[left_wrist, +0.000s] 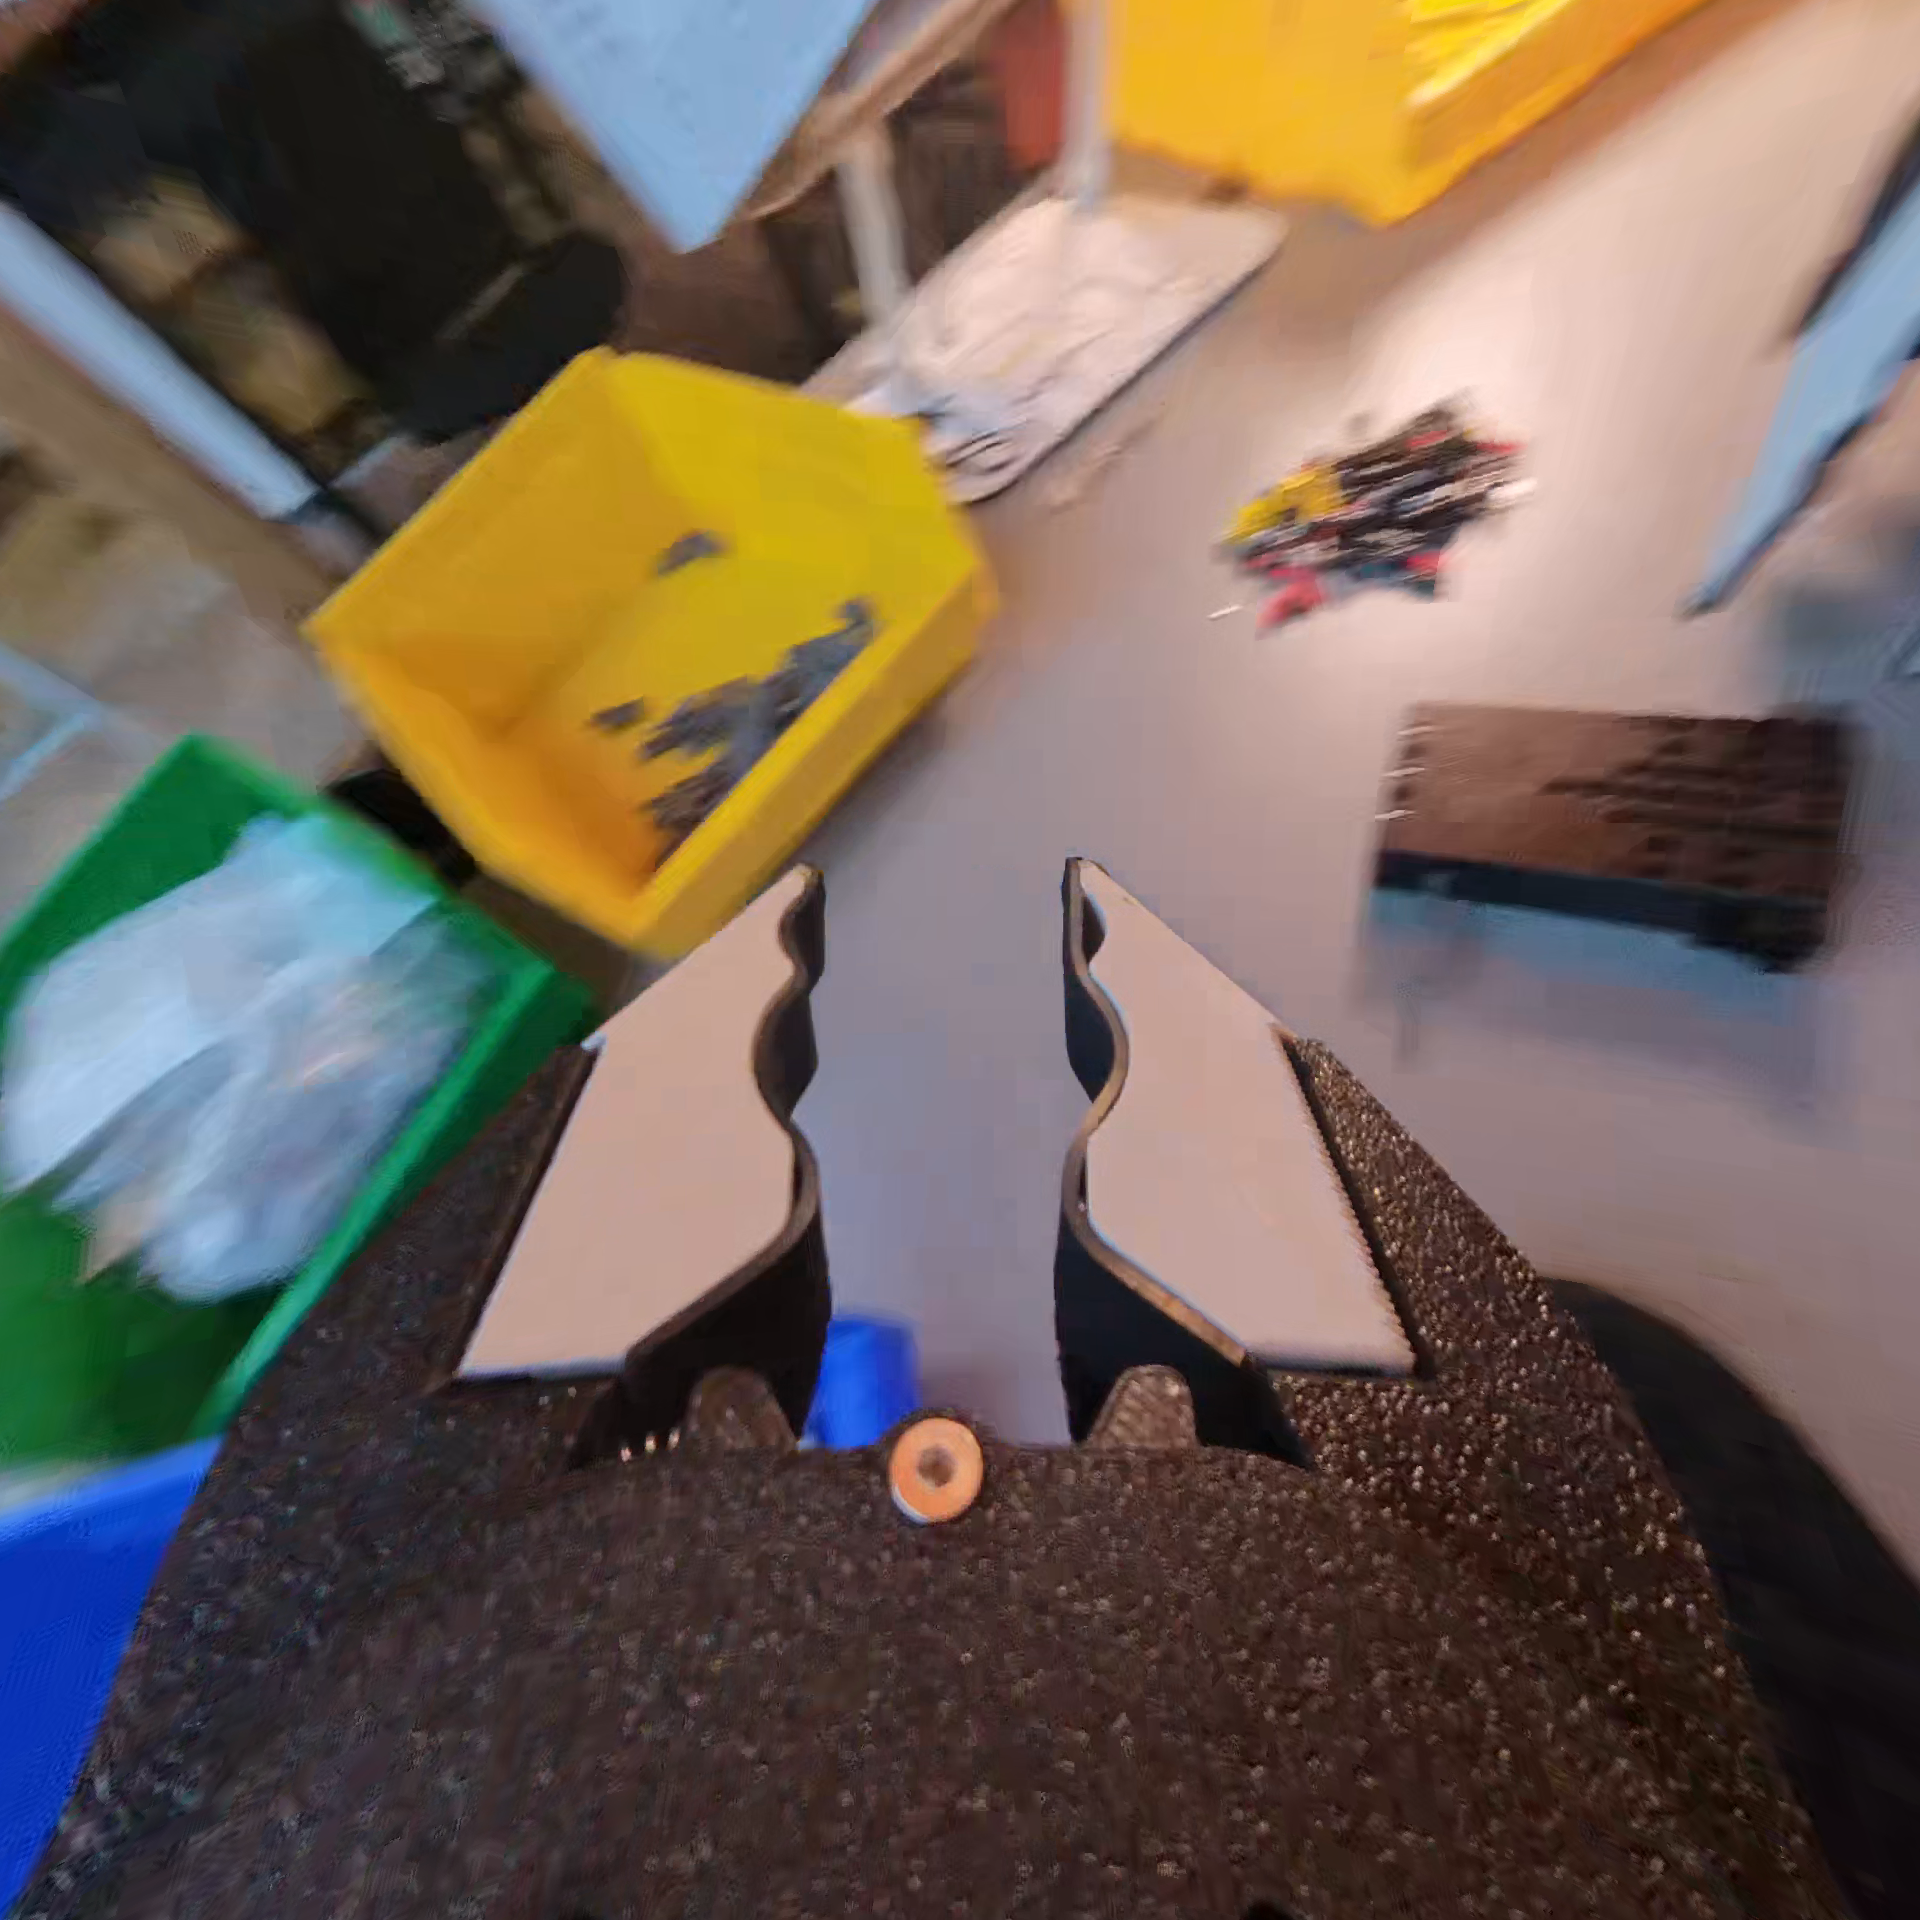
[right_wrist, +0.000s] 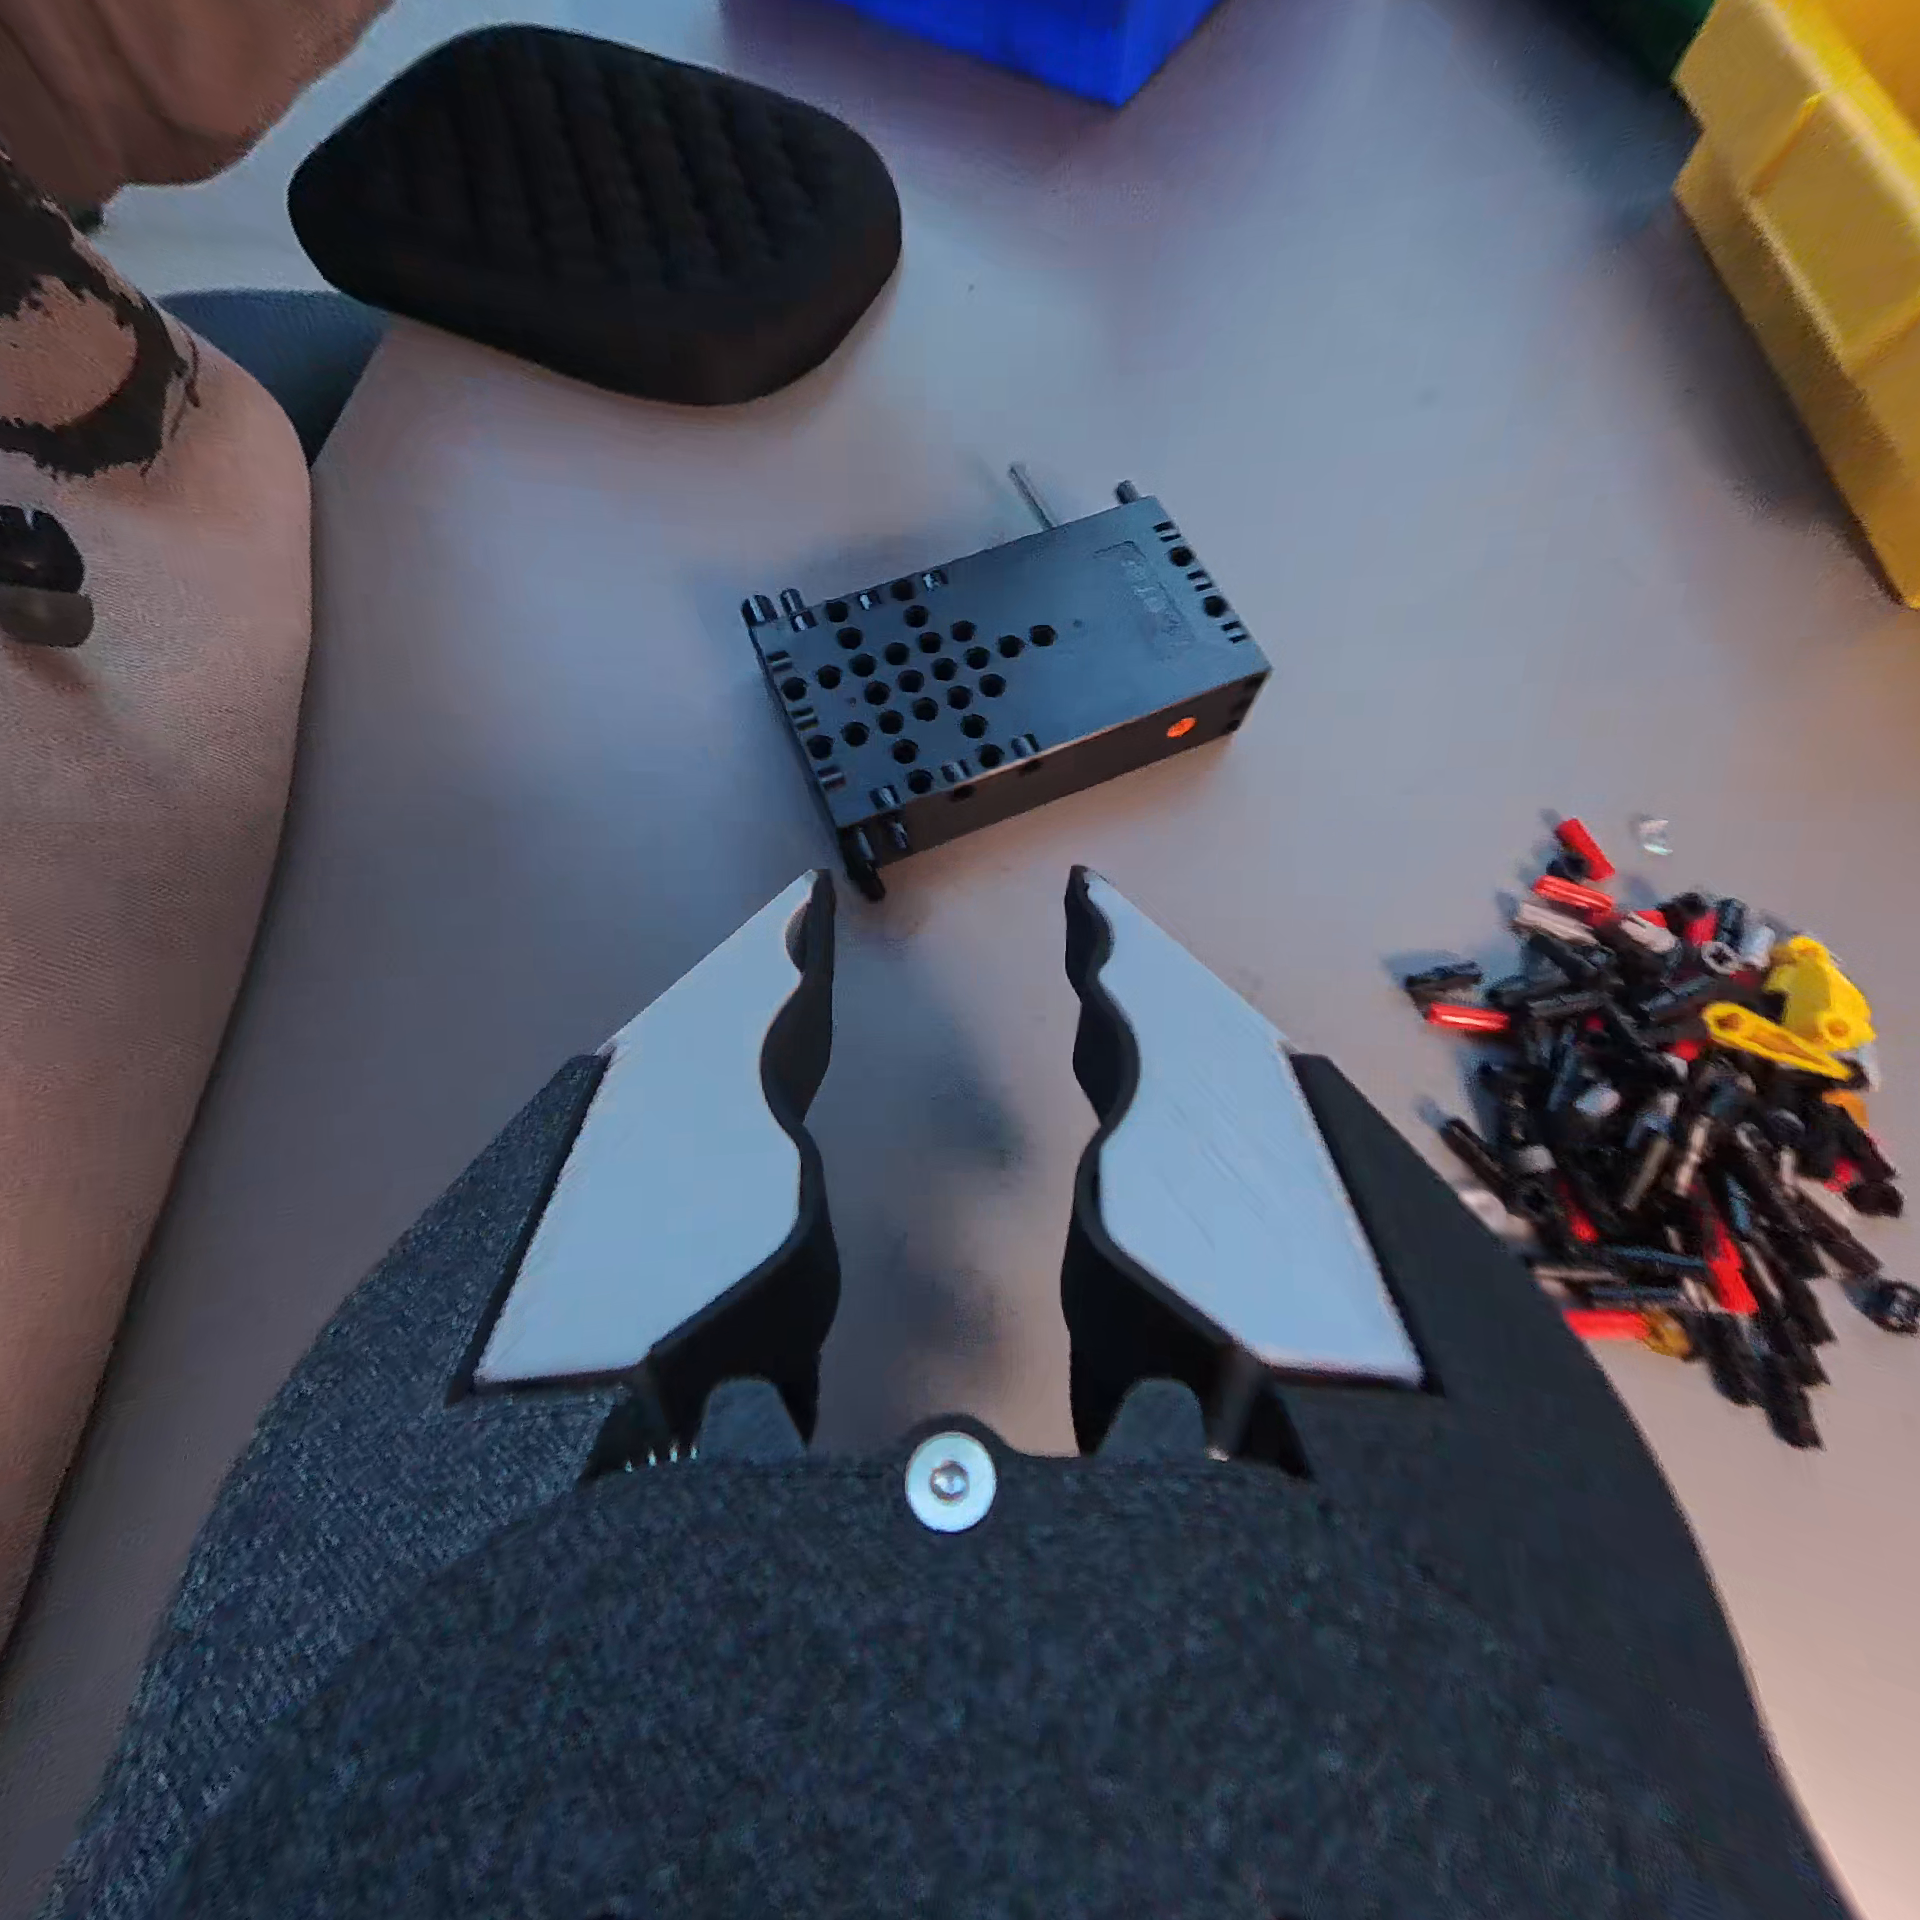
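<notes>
My right gripper (right_wrist: 948, 883) is open and empty, just above the grey table. Its tips are close to the near corner of a black block with many holes (right_wrist: 1003, 681). A pile of small black, red and yellow plastic pieces (right_wrist: 1673, 1122) lies to its right. My left gripper (left_wrist: 943, 883) is open and empty, held over the table beside a yellow bin (left_wrist: 644, 634) with several dark pieces in it. The black block (left_wrist: 1610, 821) and the pile (left_wrist: 1371, 514) show blurred farther off in the left wrist view.
A green bin (left_wrist: 177, 842) with clear plastic bags and a blue bin (left_wrist: 62, 1600) stand left of the left gripper. A black padded armrest (right_wrist: 597, 208) and a person's clothed body (right_wrist: 125, 727) are at the left. A yellow bin (right_wrist: 1808, 260) and a blue bin (right_wrist: 1039, 36) stand at the far side. The gap from one gripper's tips to the other's is roughly 25 centimeters. My left tips are about 15 centimeters from the black block (left_wrist: 1610, 821), my right tips only 7 centimeters. My right wrist view (right_wrist: 982, 619) looks at it from another angle.
</notes>
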